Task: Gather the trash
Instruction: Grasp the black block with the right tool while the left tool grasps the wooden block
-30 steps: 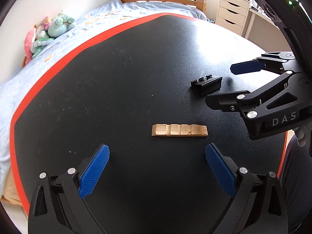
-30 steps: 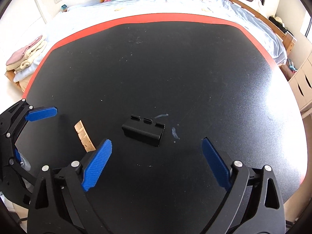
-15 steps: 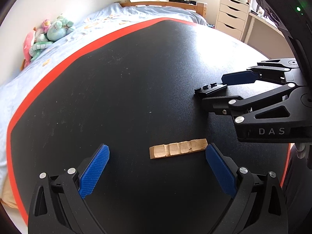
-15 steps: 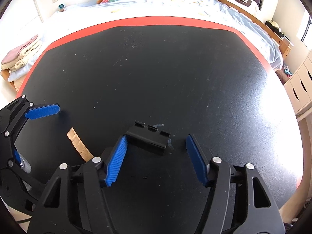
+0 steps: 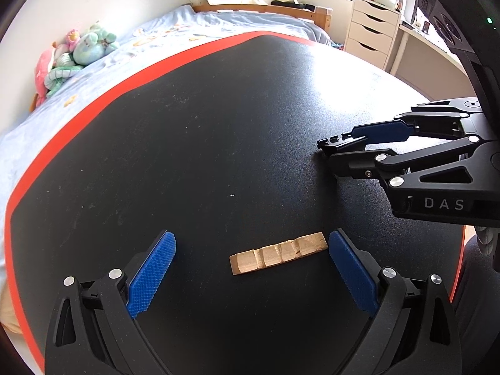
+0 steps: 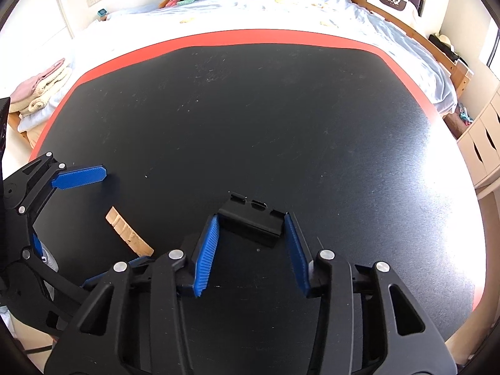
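Bedroom setting: a black worktop (image 5: 218, 125) with a red border fills both views, with a bed (image 5: 156, 40) and soft toys (image 5: 75, 56) beyond it at the upper left of the left wrist view. At lower centre of that view the left tongs (image 5: 250, 268) stand released and wide, now straddling the notched wooden strip (image 5: 278, 251), which lay further ahead of the pads a second ago; the strip rests flat on the worktop, its right end just beside the right pad, untouched. Further right, the right tongs (image 6: 250, 247) have closed from wide open onto the small black plastic piece (image 6: 250, 225), and in the right wrist view both blue pads press its sides at lower centre. Judgement: the black piece is secured for lifting, and the strip is lined up for the left grasp. No trash container is visible.
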Demonstrator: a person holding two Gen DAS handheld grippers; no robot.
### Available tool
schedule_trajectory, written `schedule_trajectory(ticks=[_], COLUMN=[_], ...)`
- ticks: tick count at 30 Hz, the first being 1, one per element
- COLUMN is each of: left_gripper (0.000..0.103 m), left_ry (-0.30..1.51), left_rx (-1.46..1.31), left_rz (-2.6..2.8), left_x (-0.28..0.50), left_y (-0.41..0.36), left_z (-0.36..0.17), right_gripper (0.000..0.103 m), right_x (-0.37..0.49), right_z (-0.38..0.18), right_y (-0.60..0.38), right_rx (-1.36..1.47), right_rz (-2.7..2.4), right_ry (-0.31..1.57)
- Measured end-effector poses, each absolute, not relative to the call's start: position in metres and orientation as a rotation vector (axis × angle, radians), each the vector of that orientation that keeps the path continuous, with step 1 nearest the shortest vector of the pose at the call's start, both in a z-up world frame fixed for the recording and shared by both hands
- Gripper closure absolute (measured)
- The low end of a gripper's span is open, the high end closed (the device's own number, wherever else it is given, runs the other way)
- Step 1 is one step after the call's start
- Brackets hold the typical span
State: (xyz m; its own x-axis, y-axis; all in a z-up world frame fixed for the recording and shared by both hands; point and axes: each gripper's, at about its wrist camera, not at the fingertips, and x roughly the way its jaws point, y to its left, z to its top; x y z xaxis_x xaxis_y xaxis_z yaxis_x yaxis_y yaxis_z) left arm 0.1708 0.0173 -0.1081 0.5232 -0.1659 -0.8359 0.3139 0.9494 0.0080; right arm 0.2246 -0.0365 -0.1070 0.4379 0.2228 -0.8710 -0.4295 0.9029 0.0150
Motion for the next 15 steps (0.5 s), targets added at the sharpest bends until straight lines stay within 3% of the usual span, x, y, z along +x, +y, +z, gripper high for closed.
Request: schedule_trajectory(ticks=[8, 15], left_gripper=[0.032, 0.057], left_ry=[0.969, 0.970], left_rx=[0.164, 0.157], left_rz=[-0.292, -0.287], left_x=[0.169, 0.164], left_y=[0.024, 0.029], left_z=[-0.105, -0.102], right_gripper=[0.060, 0.060], right_x=[0.224, 0.224], right_z=[-0.106, -0.104], right_y=[-0.036, -0.035], right_rx=[-0.215, -0.217], right_rz=[0.412, 0.417], right_ry=[1.043, 1.039])
